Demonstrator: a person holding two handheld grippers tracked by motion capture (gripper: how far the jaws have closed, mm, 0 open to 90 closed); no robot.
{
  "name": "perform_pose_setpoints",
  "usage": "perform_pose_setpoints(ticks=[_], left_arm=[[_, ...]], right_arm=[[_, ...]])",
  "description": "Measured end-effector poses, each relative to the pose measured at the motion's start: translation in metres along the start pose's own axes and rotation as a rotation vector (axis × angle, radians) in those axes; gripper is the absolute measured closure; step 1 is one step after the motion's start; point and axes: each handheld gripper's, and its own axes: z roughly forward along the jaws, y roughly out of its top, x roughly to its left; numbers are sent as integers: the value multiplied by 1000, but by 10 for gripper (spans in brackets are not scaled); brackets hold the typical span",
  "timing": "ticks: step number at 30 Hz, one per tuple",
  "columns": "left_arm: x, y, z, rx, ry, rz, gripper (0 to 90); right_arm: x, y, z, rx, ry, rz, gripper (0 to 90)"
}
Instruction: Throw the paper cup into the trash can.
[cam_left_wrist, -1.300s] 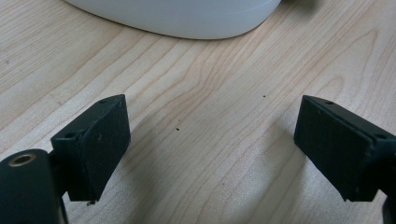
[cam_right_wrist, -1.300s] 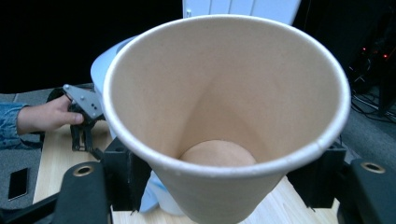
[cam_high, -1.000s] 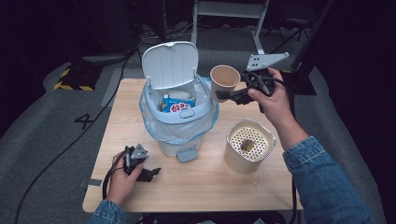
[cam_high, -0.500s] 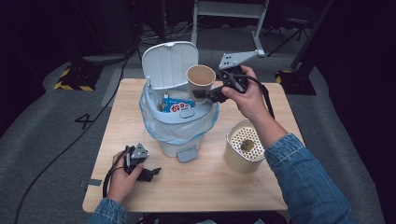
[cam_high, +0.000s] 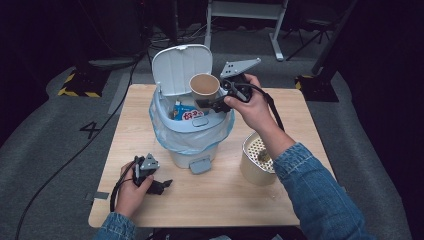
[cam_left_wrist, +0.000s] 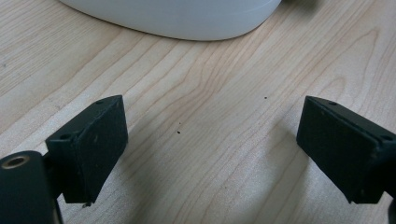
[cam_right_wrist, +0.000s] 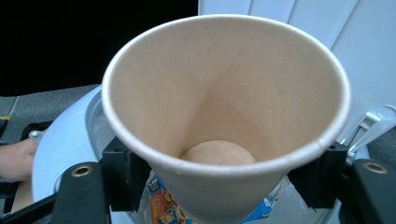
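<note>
A tan paper cup (cam_high: 205, 86) hangs upright over the open white pedal bin (cam_high: 192, 145), in front of its raised lid (cam_high: 182, 67). My right gripper (cam_high: 207, 102) is shut on the cup's lower wall. In the right gripper view the empty cup (cam_right_wrist: 224, 107) sits between both black jaws of the right gripper (cam_right_wrist: 224, 184), above a colourful snack wrapper (cam_right_wrist: 161, 205) in the bin. My left gripper (cam_high: 161, 186) rests on the wooden table (cam_high: 225, 200) in front of the bin. In its own view the left gripper (cam_left_wrist: 212, 149) is open with nothing between its jaws.
A cream perforated canister (cam_high: 256, 161) stands right of the bin, under the person's right forearm. The bin has a clear plastic liner (cam_high: 162, 132) and a foot pedal (cam_high: 200, 165). The bin's base (cam_left_wrist: 177, 18) lies just ahead of the left gripper. Dark floor surrounds the table.
My right gripper has carried the cup leftward and slightly down, from right of the bin to over its opening. The left gripper has stayed put.
</note>
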Motion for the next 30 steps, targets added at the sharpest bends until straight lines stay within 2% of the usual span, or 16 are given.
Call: perform_pose_setpoints(ticks=[10,14,16,17,18,19,20,21,23,24,26,30], left_arm=[[0,0,0,0,0,0,93],[0,0,0,-1,0,0,93],[0,0,0,0,0,0,93],[0,0,0,0,0,0,93],[0,0,0,0,0,0,93],[0,0,0,0,0,0,93],[0,0,0,0,0,0,93],[0,0,0,0,0,0,93],[0,0,0,0,0,0,93],[0,0,0,0,0,0,93],[0,0,0,0,0,0,93],[0,0,0,-1,-3,-6,93]], right_arm=[[-3,-5,13,68,-34,10,306],[-5,-7,17,88,-38,11,279],[-5,-8,19,69,-8,-1,136],[-5,-9,20,35,0,-12,112],[-4,-9,20,-12,-16,4,151],[-4,-9,19,-32,-27,30,188],[-4,-8,18,-48,-42,52,166],[-4,-8,16,-52,-52,46,134],[-3,-6,9,-60,-62,11,173],[-2,-5,5,-71,-63,3,159],[-1,-3,-5,-89,-93,7,167],[-1,-3,-24,-87,-137,22,198]])
